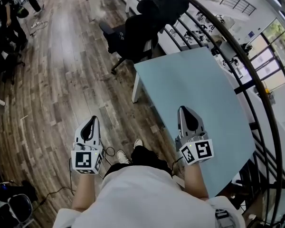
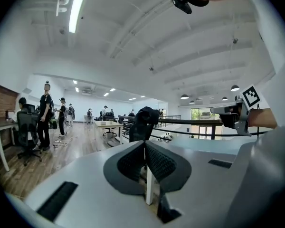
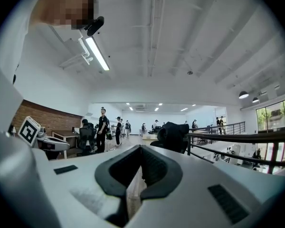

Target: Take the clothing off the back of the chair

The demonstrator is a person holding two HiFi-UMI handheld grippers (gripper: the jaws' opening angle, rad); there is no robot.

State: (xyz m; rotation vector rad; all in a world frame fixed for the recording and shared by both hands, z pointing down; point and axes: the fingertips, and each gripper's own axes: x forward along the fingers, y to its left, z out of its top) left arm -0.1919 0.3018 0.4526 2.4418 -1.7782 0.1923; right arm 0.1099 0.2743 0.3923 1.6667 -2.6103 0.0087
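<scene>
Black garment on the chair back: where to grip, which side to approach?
Probably the bunched hump of the black garment atop the chair backrest. It drapes over the top edge, so come from the open floor side, pinch that fold and lift upward. The railing crowds the far side.

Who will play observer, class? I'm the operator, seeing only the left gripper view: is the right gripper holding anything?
Observer: No. The right gripper is shut and empty.
Operator: Where is the chair from the table?
Observer: Head view: the chair stands beyond the table's far left corner, with clothing over its back.
Operator: What lies below my gripper?
Observer: The left gripper is over floor, left of the table.
</scene>
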